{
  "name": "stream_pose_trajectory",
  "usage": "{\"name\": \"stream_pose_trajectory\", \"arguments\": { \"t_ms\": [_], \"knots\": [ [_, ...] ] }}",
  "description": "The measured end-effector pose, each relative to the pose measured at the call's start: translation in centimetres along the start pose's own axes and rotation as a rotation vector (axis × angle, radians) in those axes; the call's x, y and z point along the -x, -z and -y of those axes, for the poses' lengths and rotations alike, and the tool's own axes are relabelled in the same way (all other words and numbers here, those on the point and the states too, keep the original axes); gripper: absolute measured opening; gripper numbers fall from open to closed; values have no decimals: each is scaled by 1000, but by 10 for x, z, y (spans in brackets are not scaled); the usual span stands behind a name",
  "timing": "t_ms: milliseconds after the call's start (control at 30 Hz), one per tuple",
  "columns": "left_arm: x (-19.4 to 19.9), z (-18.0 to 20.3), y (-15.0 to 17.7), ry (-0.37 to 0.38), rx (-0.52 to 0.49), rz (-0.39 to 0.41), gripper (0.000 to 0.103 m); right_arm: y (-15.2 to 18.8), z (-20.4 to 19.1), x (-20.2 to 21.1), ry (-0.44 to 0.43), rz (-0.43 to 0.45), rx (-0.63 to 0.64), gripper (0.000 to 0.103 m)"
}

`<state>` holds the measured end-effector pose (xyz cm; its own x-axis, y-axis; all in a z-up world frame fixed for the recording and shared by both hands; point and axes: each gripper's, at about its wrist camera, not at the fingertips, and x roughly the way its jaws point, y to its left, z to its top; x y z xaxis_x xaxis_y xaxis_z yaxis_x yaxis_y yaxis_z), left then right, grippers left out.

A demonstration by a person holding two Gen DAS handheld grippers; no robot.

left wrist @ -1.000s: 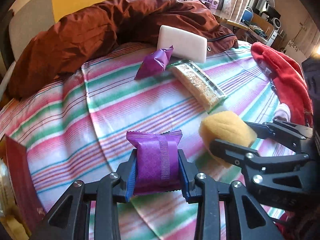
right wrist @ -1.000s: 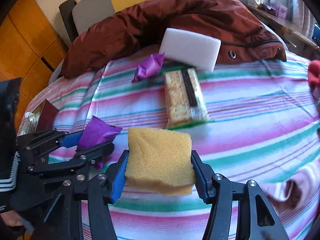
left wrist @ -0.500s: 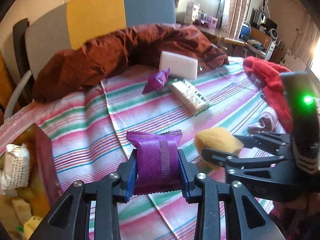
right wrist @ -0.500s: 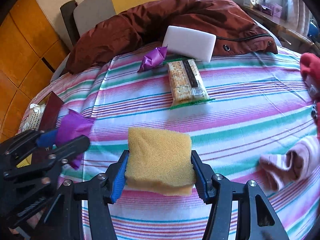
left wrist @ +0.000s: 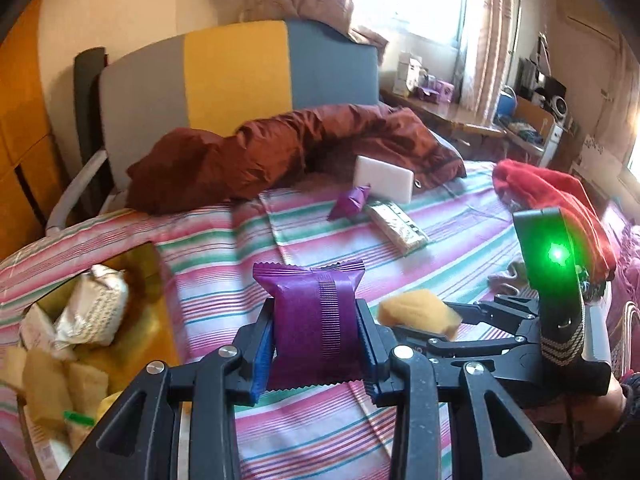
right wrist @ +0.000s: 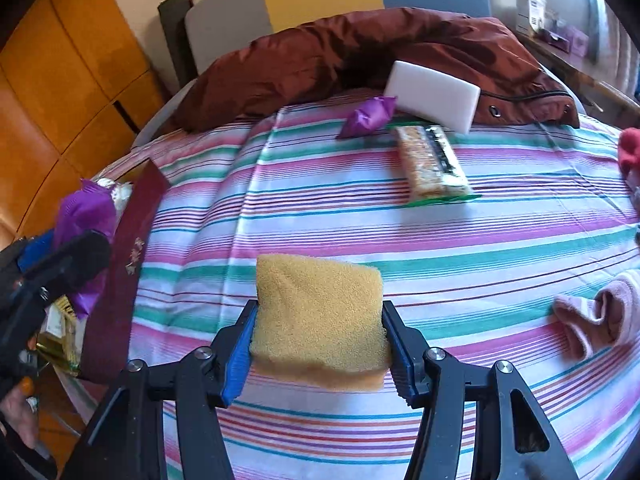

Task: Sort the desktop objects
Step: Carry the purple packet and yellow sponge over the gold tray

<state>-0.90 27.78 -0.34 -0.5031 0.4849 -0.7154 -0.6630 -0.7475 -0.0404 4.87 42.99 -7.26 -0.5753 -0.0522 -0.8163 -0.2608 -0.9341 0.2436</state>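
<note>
Sponge (right wrist: 318, 312), soft and light, compresses in the right hand-held gripper (right wrist: 318, 344); left hand-held gripper (left wrist: 316, 340) pinches a crinkly, slippery packet (left wrist: 316, 320) mid-body.

A rumpled brown jacket (right wrist: 360, 52) lies along the far edge of the striped cloth (right wrist: 360, 232). A red garment (left wrist: 552, 196) sits at the right, a pink sock (right wrist: 600, 316) nearby.

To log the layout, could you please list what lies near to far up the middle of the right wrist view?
Sponge in the right gripper → cracker pack → white block → brown jacket.
</note>
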Motion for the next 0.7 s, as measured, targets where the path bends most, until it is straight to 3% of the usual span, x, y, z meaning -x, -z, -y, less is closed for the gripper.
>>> {"name": "stream_pose_trajectory", "arguments": {
  "t_ms": [700],
  "knots": [
    [66, -89, 38, -153, 168, 69, 36, 3, -97, 23, -141, 67, 94, 59]
  ]
}}
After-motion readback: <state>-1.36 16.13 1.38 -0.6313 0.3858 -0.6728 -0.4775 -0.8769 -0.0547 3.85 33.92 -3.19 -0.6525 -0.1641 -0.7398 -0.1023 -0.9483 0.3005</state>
